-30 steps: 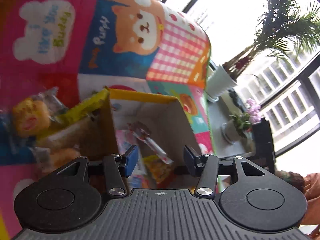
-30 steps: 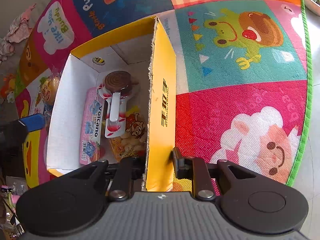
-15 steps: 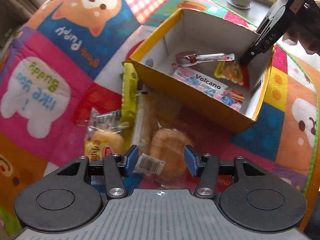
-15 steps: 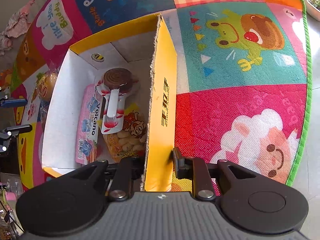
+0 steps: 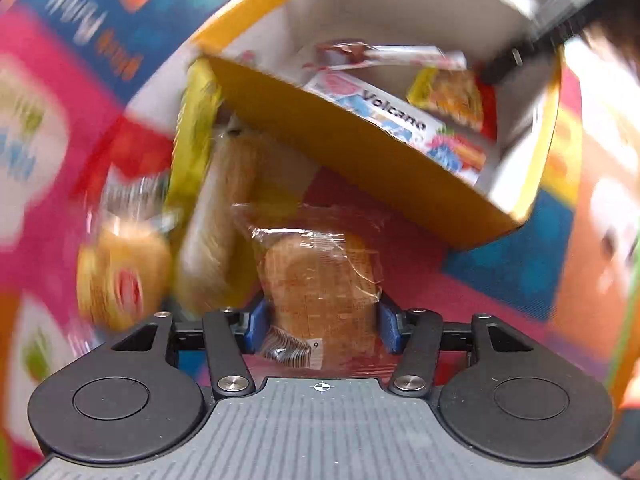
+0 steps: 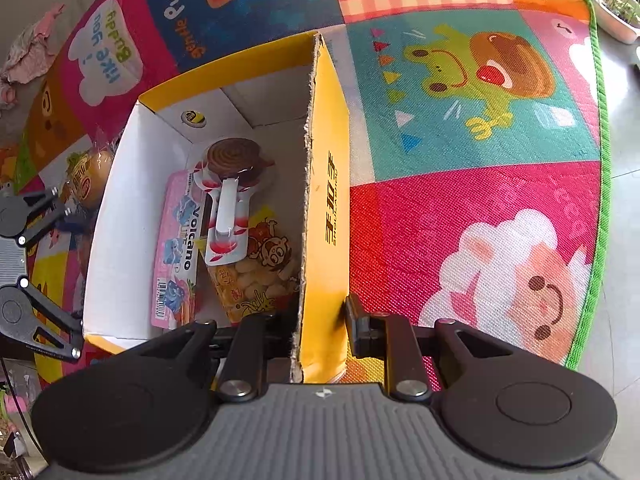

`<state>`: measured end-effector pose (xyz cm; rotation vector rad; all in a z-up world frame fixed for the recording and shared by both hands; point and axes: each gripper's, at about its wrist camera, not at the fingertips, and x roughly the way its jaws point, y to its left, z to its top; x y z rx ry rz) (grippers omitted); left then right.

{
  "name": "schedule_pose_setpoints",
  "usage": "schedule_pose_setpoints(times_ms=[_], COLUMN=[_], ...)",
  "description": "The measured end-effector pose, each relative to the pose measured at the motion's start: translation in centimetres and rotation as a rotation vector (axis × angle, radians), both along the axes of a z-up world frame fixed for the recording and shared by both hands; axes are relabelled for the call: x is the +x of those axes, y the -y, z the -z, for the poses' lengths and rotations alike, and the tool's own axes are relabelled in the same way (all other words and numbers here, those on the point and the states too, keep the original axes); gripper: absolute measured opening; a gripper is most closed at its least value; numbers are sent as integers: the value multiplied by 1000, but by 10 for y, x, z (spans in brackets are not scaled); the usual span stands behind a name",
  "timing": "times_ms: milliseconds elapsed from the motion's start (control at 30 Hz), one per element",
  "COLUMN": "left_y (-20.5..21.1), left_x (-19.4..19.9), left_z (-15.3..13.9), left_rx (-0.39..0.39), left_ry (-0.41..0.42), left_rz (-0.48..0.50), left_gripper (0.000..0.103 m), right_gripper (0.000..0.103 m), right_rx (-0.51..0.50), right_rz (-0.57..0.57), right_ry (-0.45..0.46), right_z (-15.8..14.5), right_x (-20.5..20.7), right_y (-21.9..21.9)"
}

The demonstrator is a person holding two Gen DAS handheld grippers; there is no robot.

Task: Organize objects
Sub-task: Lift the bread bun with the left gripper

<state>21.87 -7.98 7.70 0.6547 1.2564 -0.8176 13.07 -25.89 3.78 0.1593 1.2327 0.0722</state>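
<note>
Right gripper point(image 6: 320, 330), jaws clamped on the near corner of the yellow cardboard box's point(image 6: 326, 200) side wall, one finger inside and one outside. Left gripper point(image 5: 320, 330), jaws apart and just opening, blue pads point(image 5: 254, 326) flanking a wrapped bread bun point(image 5: 320, 280) on the play mat point(image 6: 460, 220) beside the box; contact cannot be told. Box contents: pink Volcano pack point(image 6: 176, 252), snack bag point(image 6: 256, 276), swirl lollipop point(image 6: 232, 160). More wrapped pastries point(image 5: 216, 220) lie left of the bun, outside the box.
</note>
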Motion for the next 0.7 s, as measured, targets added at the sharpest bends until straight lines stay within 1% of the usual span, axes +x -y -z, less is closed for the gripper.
schedule_pose_setpoints(times_ms=[67,133,200,333,433,500,567,633,700], left_y=[-8,-11,-9,-7,-6,-3,3,12,22], left_x=[-9,-24,-42,-78,-94,-99,-105,-106,-106], left_z=[-16,-38,-67,-123,-156,-173,-191,-203,-208], left_rx=[-15,-16,-22,-43,-59,-61,-67,-61,-62], left_ry=[-31,-55,-90,-173,-198,-197,-200,-196,-200], left_rz=[-115,-203,-271,-374,-482,-548,-571,-562,-545], left_gripper=[58,57,57,57,57,57,57,57,57], right_gripper=[21,21,21,20,20,20,20,20,20], right_rx=[-4,6,8,8,0,3,-2,0,7], right_rz=[-5,-9,-14,-34,-44,-41,-39,-37,-28], right_ry=[-3,-18,-39,-89,-114,-124,-130,-127,-132], right_z=[-1,-1,-3,-8,-12,-14,-15,-16,-15], right_x=[0,2,2,2,0,0,2,4,7], right_y=[-1,-1,-1,-3,-3,-2,-3,-4,-4])
